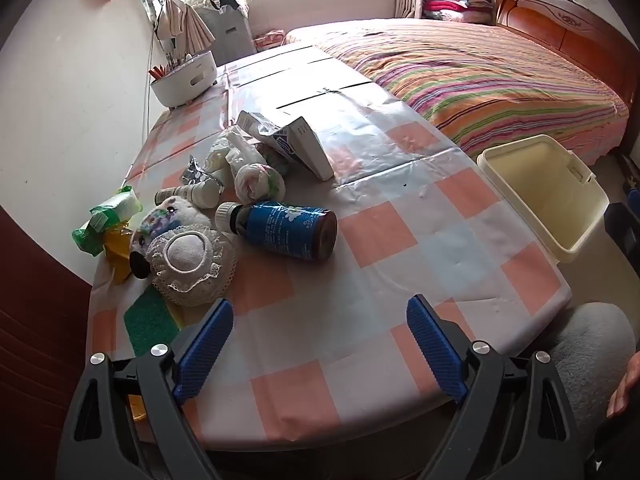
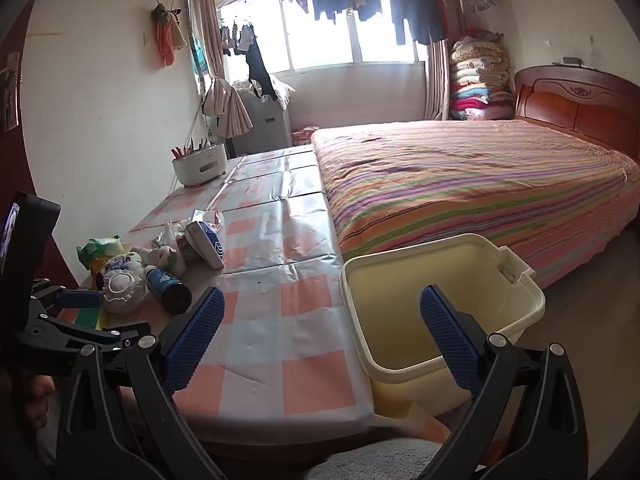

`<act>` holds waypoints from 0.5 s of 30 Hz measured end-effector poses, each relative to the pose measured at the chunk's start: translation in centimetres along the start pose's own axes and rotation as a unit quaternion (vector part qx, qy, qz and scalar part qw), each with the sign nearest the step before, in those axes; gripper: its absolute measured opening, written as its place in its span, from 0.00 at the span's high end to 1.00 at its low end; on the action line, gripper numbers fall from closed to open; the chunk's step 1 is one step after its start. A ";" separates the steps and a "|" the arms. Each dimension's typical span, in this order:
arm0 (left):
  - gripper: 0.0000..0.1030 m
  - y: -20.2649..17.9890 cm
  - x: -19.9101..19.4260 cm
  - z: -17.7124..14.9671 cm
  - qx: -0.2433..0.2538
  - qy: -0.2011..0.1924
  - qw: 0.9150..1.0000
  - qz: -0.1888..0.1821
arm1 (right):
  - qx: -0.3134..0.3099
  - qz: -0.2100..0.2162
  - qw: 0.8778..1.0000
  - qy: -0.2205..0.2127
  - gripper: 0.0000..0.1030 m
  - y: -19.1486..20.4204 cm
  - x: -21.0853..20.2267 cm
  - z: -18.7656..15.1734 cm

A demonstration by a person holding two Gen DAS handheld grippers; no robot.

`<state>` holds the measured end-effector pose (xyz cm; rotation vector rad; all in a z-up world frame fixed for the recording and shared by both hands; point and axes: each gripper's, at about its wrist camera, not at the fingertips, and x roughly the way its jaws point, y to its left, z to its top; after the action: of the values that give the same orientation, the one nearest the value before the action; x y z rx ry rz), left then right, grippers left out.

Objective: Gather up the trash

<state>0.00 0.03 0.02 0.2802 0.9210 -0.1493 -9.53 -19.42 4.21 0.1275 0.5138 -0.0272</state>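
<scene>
Nothing's picked up yet, so I'd call this the very start: choosing the first bit of trash off the table (image 1: 400,240). Both grippers are spread wide with nothing between the pads. The left gripper (image 1: 320,320) tilts steeply down over the near edge of the checked cloth, and the right gripper (image 2: 322,312) sits flatter, straddling the gap between the table edge and the cream bin (image 2: 440,300), which stands just beside the table on the bed side and looks empty.

The trash pile is on the left side of the table: a dark bottle with a blue label (image 1: 286,230) lying on its side, a small white bottle (image 1: 192,194), a scrunched floral bag (image 1: 260,184), a white carton (image 1: 304,148) and a green packet (image 1: 108,220). There's also a plush toy (image 1: 180,248), probably not trash, though I can't tell.

I'd go for the blue-label bottle first with the left gripper, since it's nearest. Grab across the body, not lengthwise, because it'll roll.
</scene>
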 end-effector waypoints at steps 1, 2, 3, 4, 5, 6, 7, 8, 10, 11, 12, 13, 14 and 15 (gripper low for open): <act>0.16 0.0 0.0 0.0 0.000 0.001 1.000 0.002 | 0.000 0.000 1.000 0.000 0.06 0.0 0.0 0.0; 0.16 0.0 0.0 0.0 0.000 0.001 1.000 0.001 | 0.000 0.001 1.000 0.001 0.06 0.0 0.0 0.0; 0.16 0.0 0.0 0.0 0.000 0.000 1.000 0.001 | 0.000 0.000 1.000 0.001 0.06 0.0 0.0 0.0; 0.16 0.1 0.0 -0.1 0.001 0.000 1.000 0.000 | 0.001 0.000 1.000 0.001 0.06 0.0 0.0 0.0; 0.16 0.1 0.0 -0.1 0.001 0.000 1.000 0.001 | 0.001 0.000 1.000 0.001 0.06 -0.1 0.0 0.0; 0.16 0.1 -0.1 -0.1 0.001 0.000 1.000 0.000 | 0.001 0.000 1.000 0.001 0.06 -0.1 0.0 0.1; 0.16 0.0 0.0 0.0 0.002 0.002 1.000 0.003 | 0.001 0.000 1.000 0.001 0.06 -0.1 0.0 0.1; 0.16 0.0 0.0 -0.1 0.002 0.002 1.000 0.003 | 0.001 0.000 1.000 0.001 0.06 -0.1 0.0 0.1; 0.16 -0.2 -0.1 -0.1 0.003 0.001 1.000 0.004 | 0.000 0.000 1.000 0.000 0.06 0.0 0.0 0.0; 0.16 -0.2 -0.2 -0.2 0.004 0.001 1.000 0.005 | 0.000 0.000 1.000 0.000 0.06 0.0 0.0 0.1; 0.16 -0.2 -0.2 -0.2 0.005 0.001 1.000 0.005 | 0.000 0.000 1.000 0.000 0.06 0.0 0.0 0.1; 0.16 -0.2 -0.2 -0.3 0.005 0.001 1.000 0.004 | 0.000 0.000 1.000 0.000 0.06 0.0 0.0 0.1; 0.16 -0.2 -0.1 -0.1 0.005 0.002 1.000 0.004 | 0.000 -0.001 1.000 0.000 0.06 0.0 0.0 0.1; 0.16 -0.1 0.0 0.0 0.005 0.002 1.000 0.006 | 0.000 0.000 1.000 0.000 0.06 0.0 -0.1 0.1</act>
<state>-0.04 -0.10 -0.01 0.2955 0.9227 -0.1430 -9.54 -19.45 4.33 0.1278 0.5132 -0.0278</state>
